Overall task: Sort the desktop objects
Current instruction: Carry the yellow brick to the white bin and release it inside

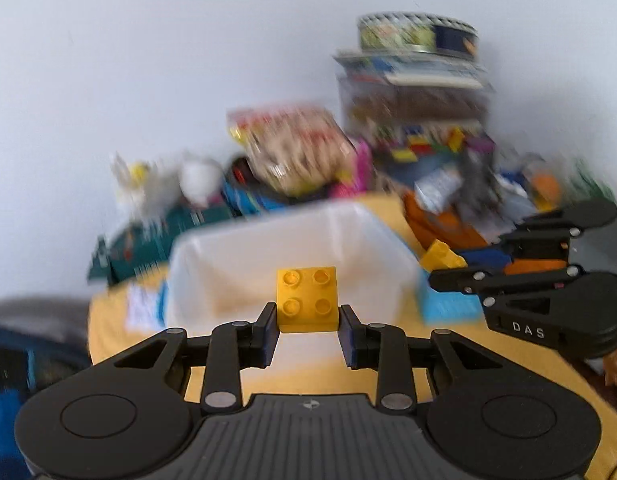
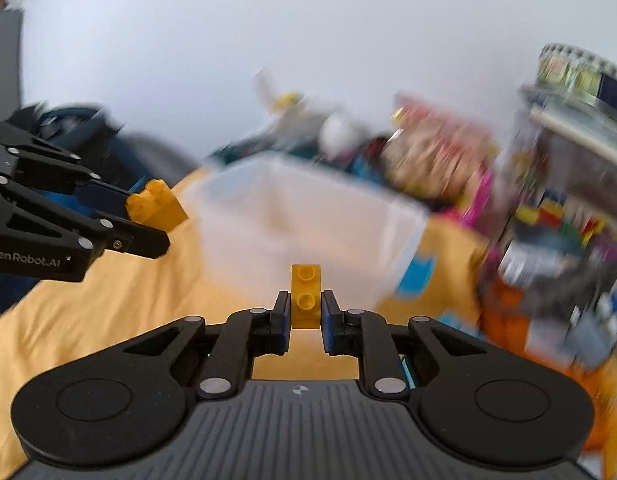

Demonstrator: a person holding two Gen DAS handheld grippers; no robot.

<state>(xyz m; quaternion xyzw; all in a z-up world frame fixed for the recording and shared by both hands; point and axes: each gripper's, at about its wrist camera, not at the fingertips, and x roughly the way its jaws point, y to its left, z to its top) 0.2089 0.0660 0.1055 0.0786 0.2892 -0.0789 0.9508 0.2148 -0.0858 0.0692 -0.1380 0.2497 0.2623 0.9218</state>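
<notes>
My left gripper [image 1: 307, 320] is shut on a yellow four-stud brick [image 1: 307, 298], held in the air in front of a white translucent bin [image 1: 244, 248]. In the right wrist view that same gripper [image 2: 148, 224] shows at the left with the brick [image 2: 156, 206] in its tips. My right gripper [image 2: 306, 314] is shut on a narrow yellow two-stud brick [image 2: 306, 294], also raised before the bin [image 2: 308, 204]. From the left wrist view the right gripper [image 1: 440, 272] comes in at the right edge, its brick [image 1: 442, 256] sticking out of the fingertips. Both views are blurred by motion.
A yellow cloth [image 2: 88, 320] covers the table. Behind the bin lies a blurred heap: a snack bag [image 1: 292, 148], a clear box of coloured bricks [image 1: 428, 136] with a round tin [image 1: 416, 36] on top, orange items [image 1: 440, 224]. A blue card [image 1: 448, 308] lies right of the bin.
</notes>
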